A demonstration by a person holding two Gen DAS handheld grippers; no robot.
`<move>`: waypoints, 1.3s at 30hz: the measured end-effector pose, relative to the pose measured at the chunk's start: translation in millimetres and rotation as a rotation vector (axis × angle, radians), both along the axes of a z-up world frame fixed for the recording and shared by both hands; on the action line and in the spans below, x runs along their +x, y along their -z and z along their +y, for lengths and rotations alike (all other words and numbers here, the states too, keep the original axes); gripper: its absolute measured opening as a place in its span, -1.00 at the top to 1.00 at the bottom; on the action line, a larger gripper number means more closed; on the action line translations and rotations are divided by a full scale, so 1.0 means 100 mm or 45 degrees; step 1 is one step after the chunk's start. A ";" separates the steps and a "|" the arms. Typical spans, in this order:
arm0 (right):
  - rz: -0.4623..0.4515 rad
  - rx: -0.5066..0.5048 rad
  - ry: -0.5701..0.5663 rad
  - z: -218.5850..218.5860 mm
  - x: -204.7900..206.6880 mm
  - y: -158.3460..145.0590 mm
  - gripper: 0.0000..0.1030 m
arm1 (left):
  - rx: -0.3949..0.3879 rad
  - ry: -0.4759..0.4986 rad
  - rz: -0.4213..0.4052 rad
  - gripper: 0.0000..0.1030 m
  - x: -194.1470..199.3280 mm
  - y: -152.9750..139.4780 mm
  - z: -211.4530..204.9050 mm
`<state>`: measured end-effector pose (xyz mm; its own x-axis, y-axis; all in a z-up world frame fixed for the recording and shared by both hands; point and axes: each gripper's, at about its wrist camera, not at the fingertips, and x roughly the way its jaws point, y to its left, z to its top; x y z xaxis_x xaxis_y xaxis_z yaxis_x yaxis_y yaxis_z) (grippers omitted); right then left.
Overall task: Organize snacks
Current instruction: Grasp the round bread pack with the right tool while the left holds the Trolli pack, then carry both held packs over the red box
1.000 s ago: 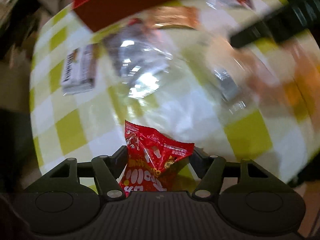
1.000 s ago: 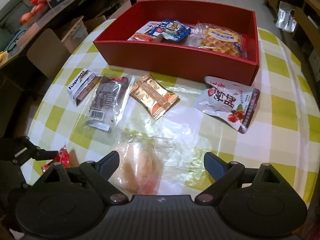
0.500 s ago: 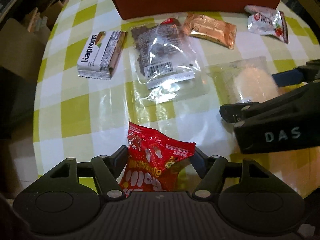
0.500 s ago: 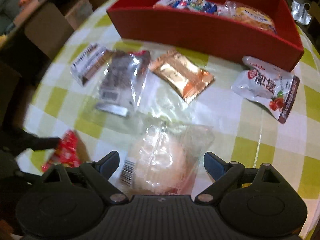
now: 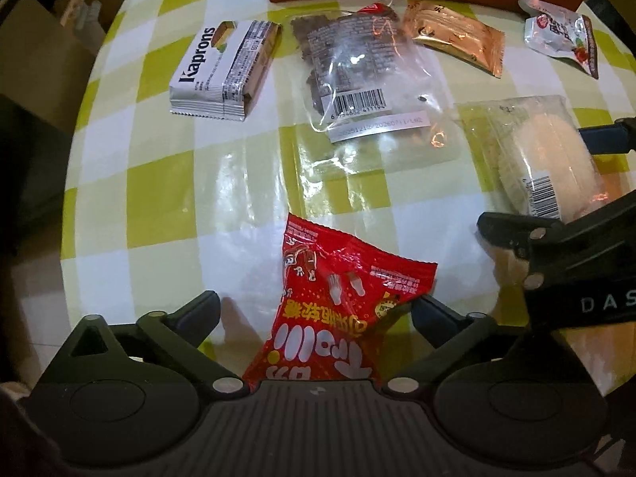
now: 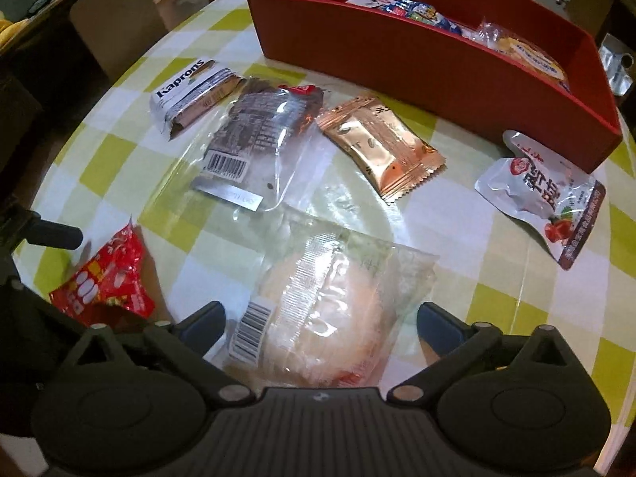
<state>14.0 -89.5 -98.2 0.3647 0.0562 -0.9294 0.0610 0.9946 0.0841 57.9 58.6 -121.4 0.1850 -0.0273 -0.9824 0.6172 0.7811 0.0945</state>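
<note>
Left gripper (image 5: pixel 316 312) jaws just opened wide; red snack packet (image 5: pixel 342 310) between, right pad possibly touching. Right gripper (image 6: pixel 320 320) spread, straddling clear bun packet (image 6: pixel 318 310), unpinched.

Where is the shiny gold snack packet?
In the right wrist view, the gold packet lies mid-table, just in front of the red box, between the clear brown-snack bag and the white pouch.

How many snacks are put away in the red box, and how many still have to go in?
Done: a few packets lie in the red box. In hand: nothing; the left gripper, jaws just opened, straddles the red candy bag, and the right gripper straddles the bun packet. Left: six snacks on the table.
</note>
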 end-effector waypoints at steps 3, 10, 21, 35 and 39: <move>-0.007 -0.075 0.005 -0.02 -0.06 -0.05 -0.42 | -0.074 -0.009 0.061 -0.49 0.02 -0.06 0.03; -0.002 -0.074 0.061 -0.16 -0.20 -0.13 -0.29 | -0.075 0.012 0.038 -0.13 -0.04 -0.13 -0.01; -0.119 -0.034 0.138 -0.36 -0.30 -0.45 -0.28 | -0.139 -0.006 -0.035 -0.05 -0.04 -0.45 -0.29; -0.243 0.013 0.219 -0.60 -0.27 -0.75 -0.28 | -0.246 -0.040 -0.119 -0.05 0.12 -0.77 -0.59; -0.269 0.007 0.231 -0.66 -0.21 -0.80 -0.28 | -0.256 -0.037 -0.157 -0.05 0.17 -0.85 -0.70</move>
